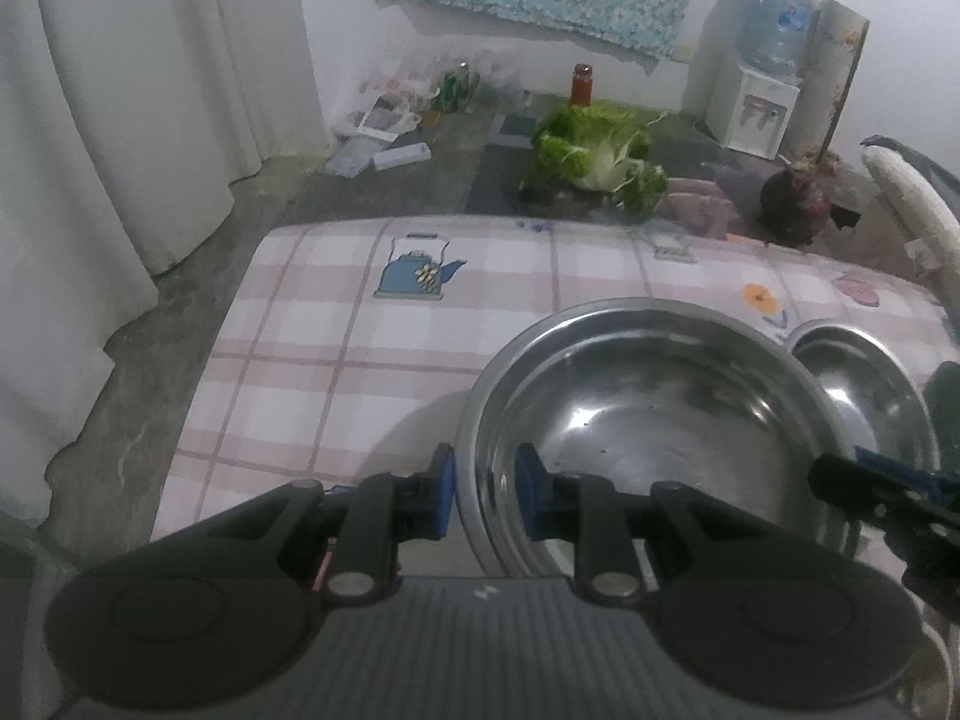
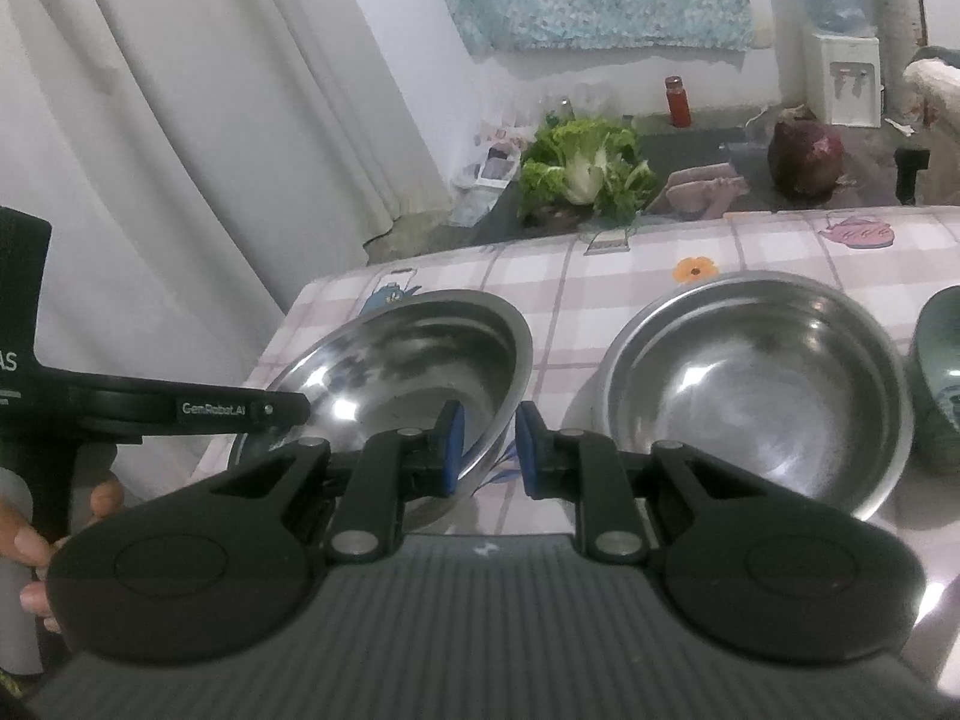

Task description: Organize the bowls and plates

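- Across plaid bench [image 2: 600,300]: found tilted steel bowl [image 2: 408,360] beside second steel bowl [image 2: 756,384].
- Saw left claw [image 1: 486,498] and right claw [image 2: 489,441] parted astride the tilted rim, unclenched.
- Needed firm clench before nesting.

Left steel bowl [image 2: 396,372] is shiny and empty, tilted with its near-left rim raised off the checked tablecloth [image 2: 600,300], its right rim low near the cloth. Second steel bowl [image 2: 759,384], also empty, sits flat and upright on the cloth just right of it, a narrow gap between. Dark green ceramic bowl [image 2: 942,396] stands right of the second, cut off by the frame edge.
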`<state>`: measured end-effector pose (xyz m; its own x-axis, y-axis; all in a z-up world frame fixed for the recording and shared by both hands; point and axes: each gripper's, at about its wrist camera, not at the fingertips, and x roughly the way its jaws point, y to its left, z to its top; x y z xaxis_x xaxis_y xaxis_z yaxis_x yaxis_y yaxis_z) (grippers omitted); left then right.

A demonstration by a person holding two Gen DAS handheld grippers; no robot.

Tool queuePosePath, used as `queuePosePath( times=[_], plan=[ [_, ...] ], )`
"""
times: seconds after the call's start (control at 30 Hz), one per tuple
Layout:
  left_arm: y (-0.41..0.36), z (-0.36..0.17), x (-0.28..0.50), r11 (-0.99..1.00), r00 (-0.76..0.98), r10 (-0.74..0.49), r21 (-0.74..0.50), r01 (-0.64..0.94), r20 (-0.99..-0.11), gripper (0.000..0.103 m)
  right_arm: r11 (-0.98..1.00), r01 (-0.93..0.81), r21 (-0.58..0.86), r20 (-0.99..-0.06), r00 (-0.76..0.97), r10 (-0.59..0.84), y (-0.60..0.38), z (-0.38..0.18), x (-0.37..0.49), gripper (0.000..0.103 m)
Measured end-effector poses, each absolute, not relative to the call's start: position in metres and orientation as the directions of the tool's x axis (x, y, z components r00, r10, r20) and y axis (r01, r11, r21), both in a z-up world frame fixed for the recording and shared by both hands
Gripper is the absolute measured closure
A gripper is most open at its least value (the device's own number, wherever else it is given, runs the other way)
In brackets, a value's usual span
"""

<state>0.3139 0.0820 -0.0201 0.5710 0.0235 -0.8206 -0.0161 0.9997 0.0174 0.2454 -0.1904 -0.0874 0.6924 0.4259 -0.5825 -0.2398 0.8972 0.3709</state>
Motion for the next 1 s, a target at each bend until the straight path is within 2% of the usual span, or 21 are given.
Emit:
queuePosePath(
  times=[0.47, 1.0],
  plan=[
    [-0.004, 0.004, 0.321, 0.991, 0.611, -0.061, 0.023, 0.128, -0.789, 0.080, 0.913, -0.143, 0.382, -0.557, 0.752, 0.351, -0.270, -0.070, 0.230, 0.085],
    [-0.075, -0.036, 0.343, 0.975, 0.542, -0.098, 0.030, 0.222, -0.835, 0.080, 0.933, -0.022, 0.358, -0.620, 0.742, 0.255, -0.340, -0.093, 0.234, 0.083]
  ],
)
